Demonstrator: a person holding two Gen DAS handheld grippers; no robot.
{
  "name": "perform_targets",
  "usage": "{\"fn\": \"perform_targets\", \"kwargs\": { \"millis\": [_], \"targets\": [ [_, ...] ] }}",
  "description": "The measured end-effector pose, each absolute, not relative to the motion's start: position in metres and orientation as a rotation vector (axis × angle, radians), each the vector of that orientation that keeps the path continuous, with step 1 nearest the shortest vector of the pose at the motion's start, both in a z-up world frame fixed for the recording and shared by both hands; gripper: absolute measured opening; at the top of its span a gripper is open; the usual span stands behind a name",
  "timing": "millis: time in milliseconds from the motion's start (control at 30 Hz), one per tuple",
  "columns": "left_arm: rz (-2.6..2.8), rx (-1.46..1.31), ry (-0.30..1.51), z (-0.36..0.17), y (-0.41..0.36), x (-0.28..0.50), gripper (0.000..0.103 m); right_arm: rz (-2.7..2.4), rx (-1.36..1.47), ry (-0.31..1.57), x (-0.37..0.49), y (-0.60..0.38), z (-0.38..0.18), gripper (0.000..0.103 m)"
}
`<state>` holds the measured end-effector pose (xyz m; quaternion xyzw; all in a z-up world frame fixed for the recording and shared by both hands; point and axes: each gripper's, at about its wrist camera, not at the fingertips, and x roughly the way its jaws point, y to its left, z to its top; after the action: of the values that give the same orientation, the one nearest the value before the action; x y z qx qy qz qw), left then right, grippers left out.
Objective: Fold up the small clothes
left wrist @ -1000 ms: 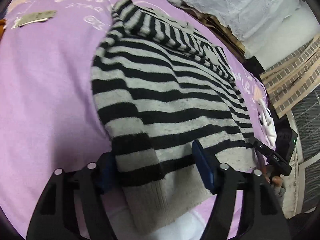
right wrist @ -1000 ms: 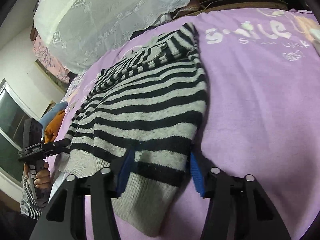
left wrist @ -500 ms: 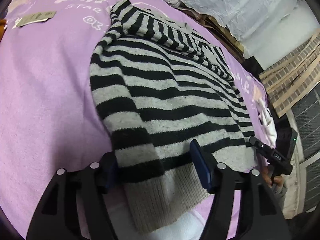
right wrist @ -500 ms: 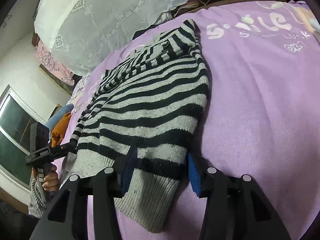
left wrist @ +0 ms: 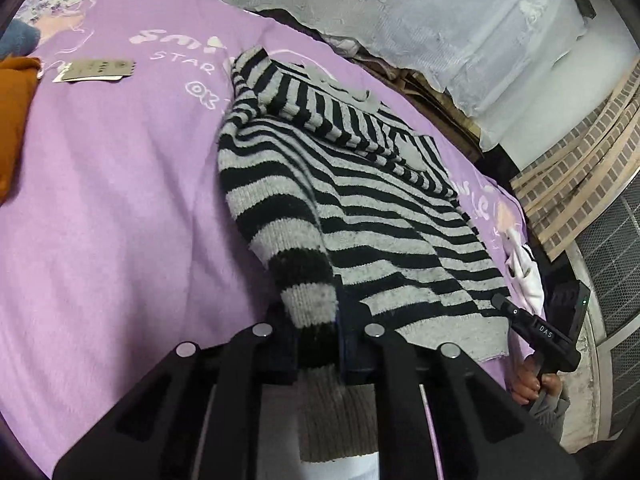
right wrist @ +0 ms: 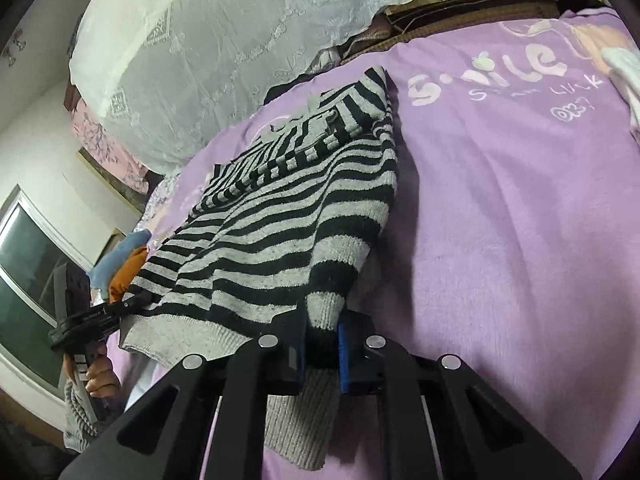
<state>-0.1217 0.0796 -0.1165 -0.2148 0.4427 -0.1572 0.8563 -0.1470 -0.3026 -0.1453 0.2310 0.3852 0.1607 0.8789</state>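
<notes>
A black-and-grey striped sweater (left wrist: pixel 380 216) lies spread on a purple blanket (left wrist: pixel 112 220), collar at the far end. My left gripper (left wrist: pixel 320 344) is shut on the sweater's left sleeve (left wrist: pixel 308 280) just above the grey cuff, which hangs down between the fingers. In the right wrist view my right gripper (right wrist: pixel 322 352) has its jaws closing, and the blue pads press the right sleeve (right wrist: pixel 328 308) of the sweater (right wrist: pixel 280 232) above its ribbed cuff. Each gripper shows in the other's view, held by a hand: right gripper body (left wrist: pixel 536 332), left gripper body (right wrist: pixel 92 320).
A paper tag (left wrist: pixel 96 70) lies on the blanket at the far left, near an orange cloth (left wrist: pixel 12 120). White lace-covered bedding (left wrist: pixel 400 12) borders the far side. A white garment (left wrist: pixel 524 276) sits at the right edge. A window (right wrist: pixel 24 280) stands beyond the bed's left.
Both pairs of jaws have closed from wide apart onto the sleeves. The left gripper has risen a little, gathering its sleeve into a narrow bunch.
</notes>
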Motion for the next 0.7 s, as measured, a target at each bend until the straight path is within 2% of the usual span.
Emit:
{"fn": "perform_targets", "kwargs": {
  "millis": [467, 700],
  "targets": [
    [-0.369, -0.458, 0.961, -0.119, 0.089, -0.144, 0.011, 0.392, 0.56, 0.838, -0.159, -0.317, -0.148, 0.012],
    [-0.402, -0.4, 0.891, -0.085, 0.083, -0.124, 0.011, 0.447, 0.58, 0.765, -0.139, -0.318, -0.119, 0.012]
  ]
}}
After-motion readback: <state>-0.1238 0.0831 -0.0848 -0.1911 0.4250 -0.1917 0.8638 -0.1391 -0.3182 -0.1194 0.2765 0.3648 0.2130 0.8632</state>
